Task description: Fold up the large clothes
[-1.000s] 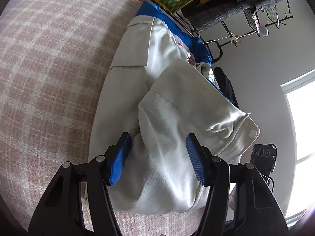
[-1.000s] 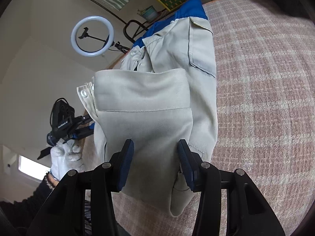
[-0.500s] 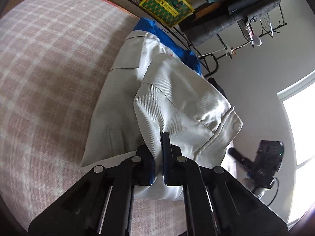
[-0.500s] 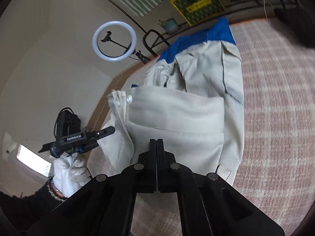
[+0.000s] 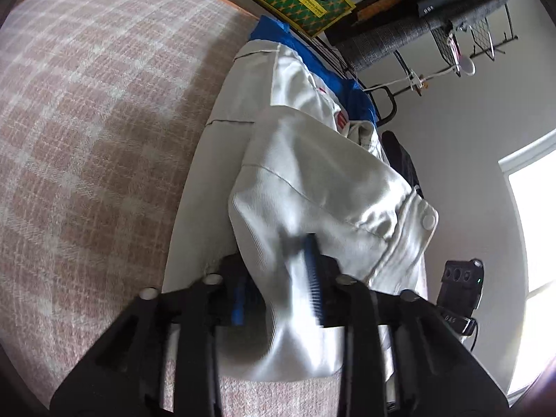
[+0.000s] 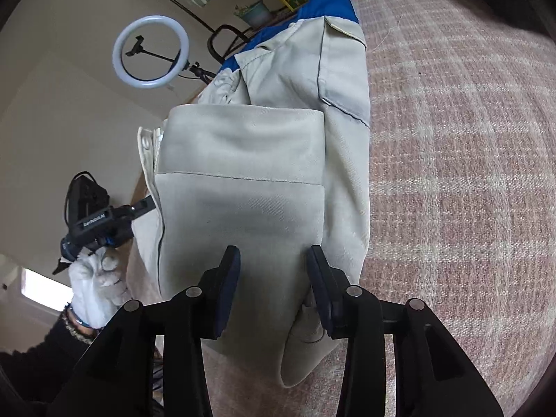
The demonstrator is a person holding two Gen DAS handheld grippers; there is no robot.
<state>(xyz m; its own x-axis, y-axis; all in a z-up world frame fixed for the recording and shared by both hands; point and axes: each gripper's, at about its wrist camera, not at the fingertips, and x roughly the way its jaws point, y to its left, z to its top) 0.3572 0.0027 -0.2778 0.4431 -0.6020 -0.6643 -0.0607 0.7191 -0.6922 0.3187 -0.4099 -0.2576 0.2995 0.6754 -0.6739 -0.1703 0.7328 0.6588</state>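
Note:
A cream jacket with blue trim (image 5: 312,187) lies folded on the pink plaid surface (image 5: 87,121). Its near part is doubled over the body, with a snap button at the edge. My left gripper (image 5: 278,278) is partly open, its blue pads blurred, with the near fold of cloth loose between them. In the right wrist view the same jacket (image 6: 250,180) lies ahead. My right gripper (image 6: 272,288) is open over the jacket's near edge and holds nothing. The gloved hand with the left gripper (image 6: 93,229) shows at the left.
A yellow-green box (image 5: 305,0) and a rack of dark clothes (image 5: 434,7) stand beyond the surface's far edge. A ring light (image 6: 151,52) and a potted plant (image 6: 253,14) stand at the back. A window (image 5: 535,226) is on the right.
Both grippers closed on the jacket's near fold half a second ago and have now opened again. The fold has dropped back onto the jacket.

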